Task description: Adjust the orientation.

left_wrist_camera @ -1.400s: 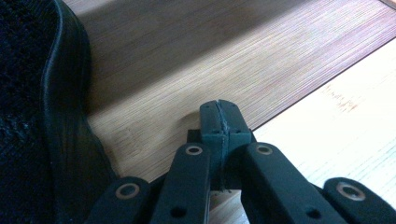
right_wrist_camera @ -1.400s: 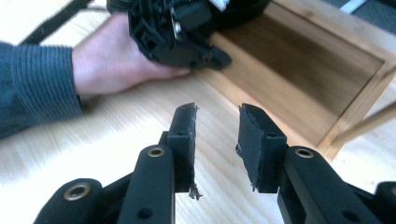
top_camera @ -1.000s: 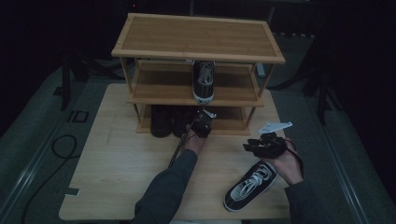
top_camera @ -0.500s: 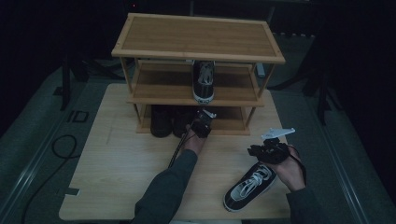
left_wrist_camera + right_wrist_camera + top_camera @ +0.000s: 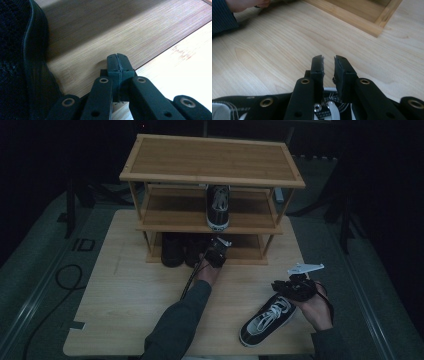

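A black sneaker with white laces [image 5: 267, 319] lies on the table at the front right; its laces and collar [image 5: 242, 107] sit under my right gripper's jaws. My right gripper [image 5: 280, 287] [image 5: 328, 62] hovers over the shoe's heel end. Its jaws have just been closing to a narrow gap, and nothing is between the tips. My left gripper [image 5: 216, 247] [image 5: 117, 58] is shut and empty. It rests at the front of the rack's bottom shelf [image 5: 87, 37], beside a black shoe [image 5: 22, 62].
The three-level wooden shoe rack [image 5: 210, 155] stands at the back of the table [image 5: 125, 310]. A second black-and-white sneaker [image 5: 218, 207] sits on its middle shelf. Dark shoes [image 5: 173, 249] fill the bottom shelf's left. A cable [image 5: 65, 275] lies on the floor at the left.
My right hand has moved slightly toward the front right and lower over the sneaker, and its jaws have narrowed. The left hand has stayed in place.
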The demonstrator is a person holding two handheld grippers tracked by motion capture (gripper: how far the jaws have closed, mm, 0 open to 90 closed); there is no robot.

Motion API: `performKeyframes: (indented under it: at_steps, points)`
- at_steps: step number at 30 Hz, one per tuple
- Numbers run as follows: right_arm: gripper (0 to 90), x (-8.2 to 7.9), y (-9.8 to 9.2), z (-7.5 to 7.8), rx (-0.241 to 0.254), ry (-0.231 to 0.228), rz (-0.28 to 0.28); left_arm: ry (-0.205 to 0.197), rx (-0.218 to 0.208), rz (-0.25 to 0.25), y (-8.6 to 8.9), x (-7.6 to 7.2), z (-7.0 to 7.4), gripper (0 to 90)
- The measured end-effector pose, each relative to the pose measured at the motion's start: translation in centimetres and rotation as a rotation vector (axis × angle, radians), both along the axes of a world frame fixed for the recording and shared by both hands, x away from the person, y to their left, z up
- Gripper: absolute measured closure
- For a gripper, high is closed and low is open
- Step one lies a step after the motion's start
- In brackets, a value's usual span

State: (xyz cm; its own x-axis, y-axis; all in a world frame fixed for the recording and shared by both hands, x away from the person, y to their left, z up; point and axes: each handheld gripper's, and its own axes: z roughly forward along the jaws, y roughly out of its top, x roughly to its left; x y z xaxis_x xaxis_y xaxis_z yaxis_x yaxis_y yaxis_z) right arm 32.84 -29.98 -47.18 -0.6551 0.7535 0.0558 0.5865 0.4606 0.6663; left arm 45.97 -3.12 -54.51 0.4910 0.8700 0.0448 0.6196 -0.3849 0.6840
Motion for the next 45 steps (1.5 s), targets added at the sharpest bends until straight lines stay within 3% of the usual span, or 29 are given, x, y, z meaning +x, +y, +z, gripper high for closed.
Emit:
performKeyframes:
  at_steps: [8, 24, 45]
  points:
    - [77.4, -0.9, -0.7, -0.5, 0.019, 0.008, -0.017, 0.0, -0.001, 0.0, 0.0, 0.0, 0.0, 90.0]
    - [77.5, -1.9, -1.4, -1.7, 0.009, 0.047, -0.032, -0.001, -0.002, 0.0, 0.0, 0.0, 0.0, 90.0]
    - [77.7, -2.6, -2.5, -1.7, 0.0, 0.042, -0.081, -0.002, -0.003, 0.001, 0.0, 0.0, 0.0, 90.0]
